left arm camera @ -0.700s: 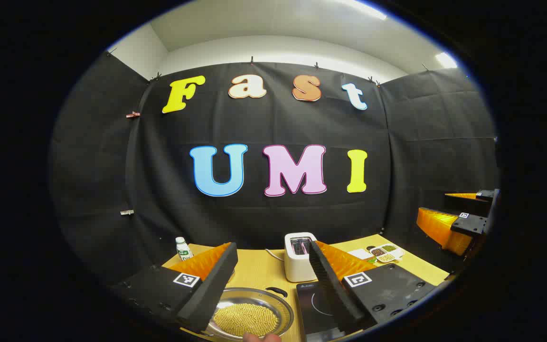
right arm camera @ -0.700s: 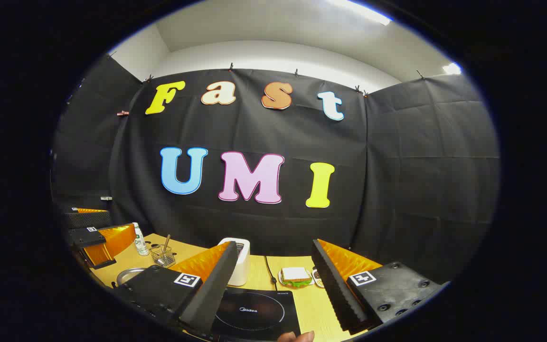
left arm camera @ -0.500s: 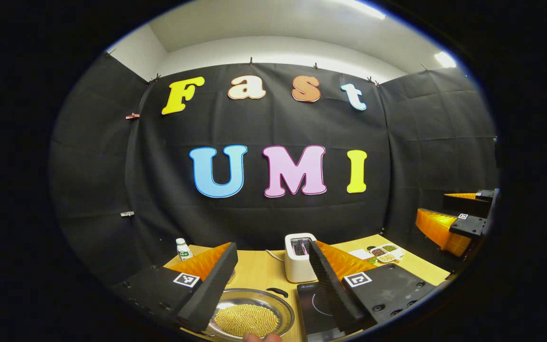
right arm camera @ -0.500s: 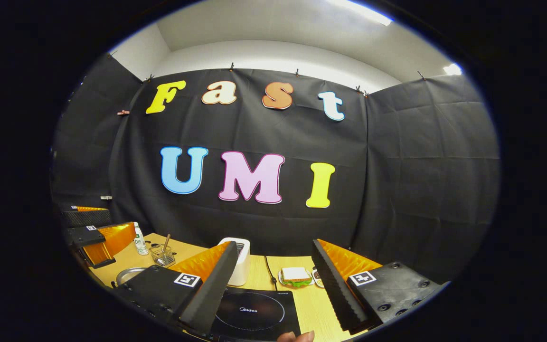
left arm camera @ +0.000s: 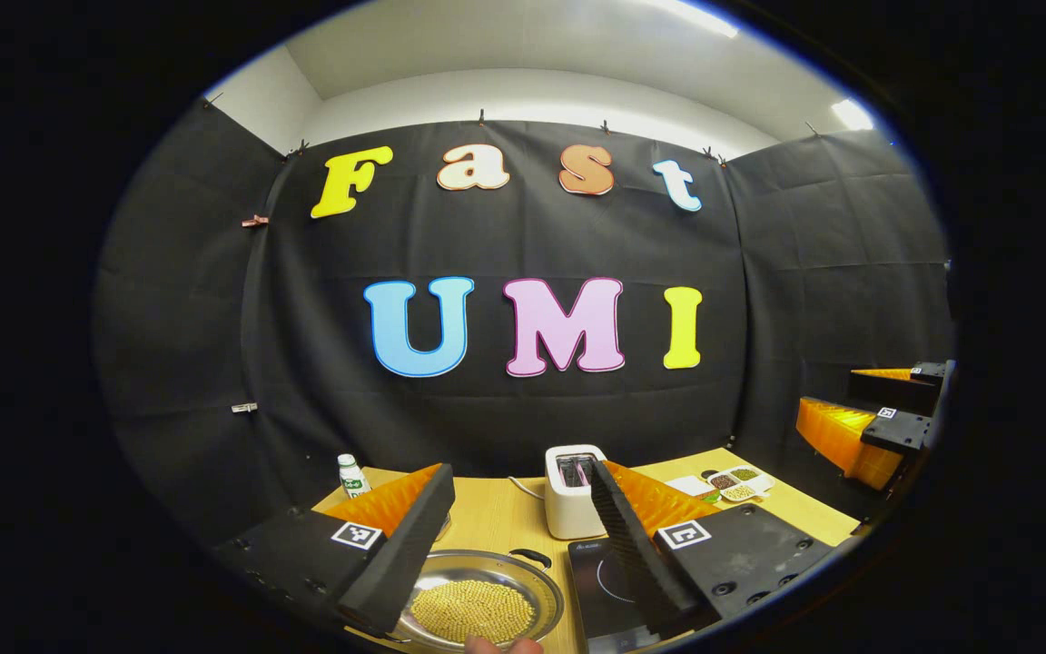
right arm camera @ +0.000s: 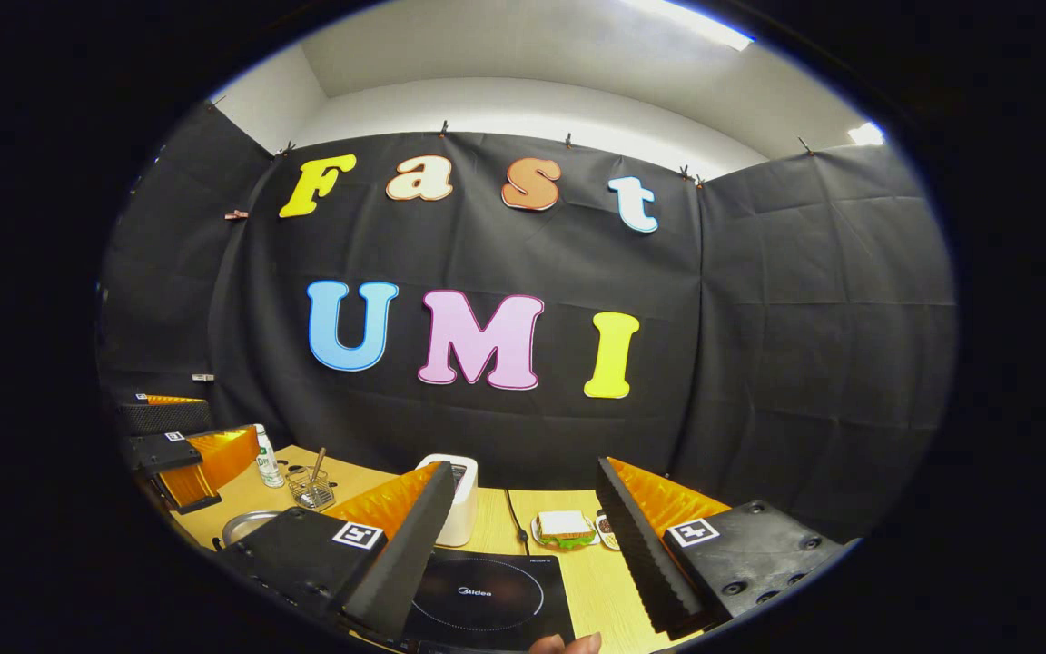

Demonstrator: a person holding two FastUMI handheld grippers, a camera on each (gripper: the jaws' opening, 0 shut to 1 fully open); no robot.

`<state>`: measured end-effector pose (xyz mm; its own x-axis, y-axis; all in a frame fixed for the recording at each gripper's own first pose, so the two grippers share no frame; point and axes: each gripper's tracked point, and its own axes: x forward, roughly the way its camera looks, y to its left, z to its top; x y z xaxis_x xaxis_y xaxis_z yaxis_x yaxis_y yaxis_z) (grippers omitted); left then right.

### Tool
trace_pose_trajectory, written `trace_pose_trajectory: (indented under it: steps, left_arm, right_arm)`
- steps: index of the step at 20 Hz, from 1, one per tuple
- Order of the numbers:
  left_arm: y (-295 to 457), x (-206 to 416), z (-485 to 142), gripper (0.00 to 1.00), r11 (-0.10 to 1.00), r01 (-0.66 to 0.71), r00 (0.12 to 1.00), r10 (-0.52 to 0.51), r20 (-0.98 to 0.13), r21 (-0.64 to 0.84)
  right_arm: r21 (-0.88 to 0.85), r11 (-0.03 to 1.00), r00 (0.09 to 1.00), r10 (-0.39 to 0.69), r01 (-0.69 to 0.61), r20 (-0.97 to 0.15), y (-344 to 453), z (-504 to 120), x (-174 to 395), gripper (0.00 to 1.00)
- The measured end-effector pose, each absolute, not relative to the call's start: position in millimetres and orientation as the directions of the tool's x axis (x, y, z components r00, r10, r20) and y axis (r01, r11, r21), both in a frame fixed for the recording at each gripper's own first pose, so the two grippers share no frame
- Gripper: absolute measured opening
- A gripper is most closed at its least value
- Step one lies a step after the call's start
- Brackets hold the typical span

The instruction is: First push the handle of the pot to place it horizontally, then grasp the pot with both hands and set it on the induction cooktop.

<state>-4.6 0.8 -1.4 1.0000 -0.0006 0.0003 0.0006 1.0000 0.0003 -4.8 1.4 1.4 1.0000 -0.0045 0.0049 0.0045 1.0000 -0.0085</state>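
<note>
L hand-held gripper & R hand-held gripper: jaws wide apart, 2 raised, level.

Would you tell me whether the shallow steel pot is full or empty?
Partly full: the shallow steel pot holds a layer of small yellow beans covering its bottom.

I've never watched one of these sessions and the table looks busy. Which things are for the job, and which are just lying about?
For the job:
- pot of yellow beans
- pot handle
- induction cooktop

Just lying about:
- toaster
- small bottle
- sandwich plate
- wire basket
- dish of beans
</note>
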Motion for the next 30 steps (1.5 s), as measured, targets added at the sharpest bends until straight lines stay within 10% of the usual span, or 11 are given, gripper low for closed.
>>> trace_pose_trajectory:
  steps: [7,13,30]
  left_arm:
    - [1.4,-7.8,-2.7,0.92,1.000,0.015,1.000,-0.015,-0.001,-0.007]
    - [2.5,-18.8,-17.8,0.07,0.997,0.073,0.996,-0.073,-0.053,-0.007]
    - [16.5,-118.6,-201.4,0.05,0.907,0.414,0.698,-0.368,-0.614,-0.073]
  right_arm:
    - [-0.014,1.000,1.000,-0.008,0.008,0.006,0.8,1.3,-5.9,0.98]
    - [-0.021,1.000,1.000,0.004,-0.004,0.003,7.3,-1.8,-8.6,0.96]
    - [-0.085,0.994,0.997,0.058,-0.062,-0.051,30.6,-23.5,-20.9,0.98]
